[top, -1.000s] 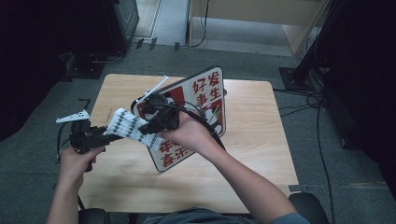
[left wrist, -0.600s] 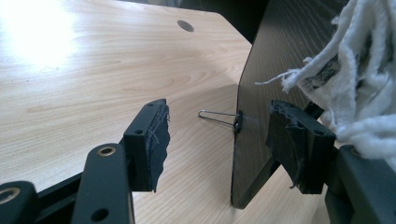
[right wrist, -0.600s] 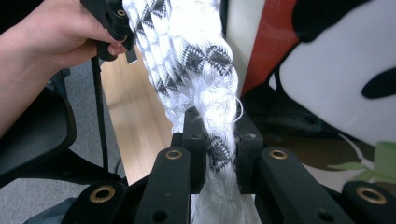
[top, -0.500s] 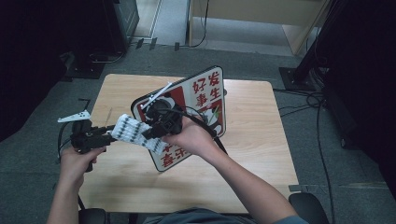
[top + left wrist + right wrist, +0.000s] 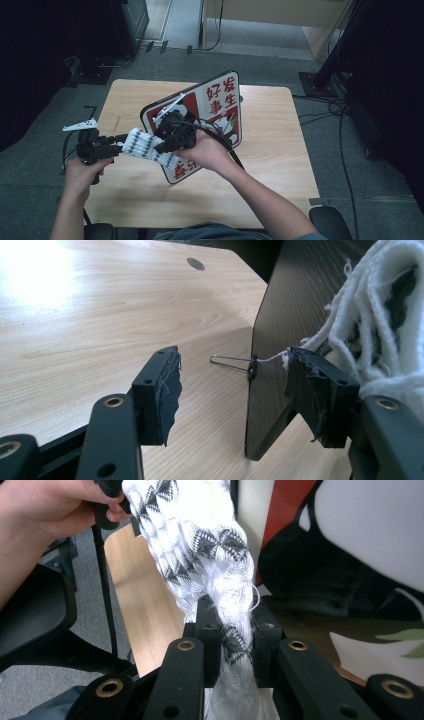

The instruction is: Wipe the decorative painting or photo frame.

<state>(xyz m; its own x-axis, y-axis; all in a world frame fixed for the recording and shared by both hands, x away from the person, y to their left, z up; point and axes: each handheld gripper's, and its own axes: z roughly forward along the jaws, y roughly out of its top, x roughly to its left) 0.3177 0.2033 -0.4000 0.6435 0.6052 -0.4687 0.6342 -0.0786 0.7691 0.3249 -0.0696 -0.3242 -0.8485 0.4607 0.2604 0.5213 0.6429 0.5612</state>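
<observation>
A white knitted cloth [image 5: 142,147] with black diamond patterns stretches between my two grippers above the table's left front. My right gripper [image 5: 162,145] is shut on one end of the cloth [image 5: 232,645], pinched between its pads. My left gripper [image 5: 117,145] is open, its jaws wide apart; in the left gripper view the left gripper [image 5: 235,375] has the bunched cloth [image 5: 380,315] lying against the outside of its right jaw, with a loose thread on that jaw's tip. The person's left hand [image 5: 45,510] shows beyond the cloth in the right gripper view.
A red-and-white sign board [image 5: 220,100] with Chinese characters stands tilted on the wooden table [image 5: 280,165], right behind my right gripper. Its dark back [image 5: 300,300] carries a binder clip [image 5: 240,364]. Cables [image 5: 320,117] lie on the floor to the right.
My right gripper has come slightly down and toward the person with the cloth. The left hand has barely moved.
</observation>
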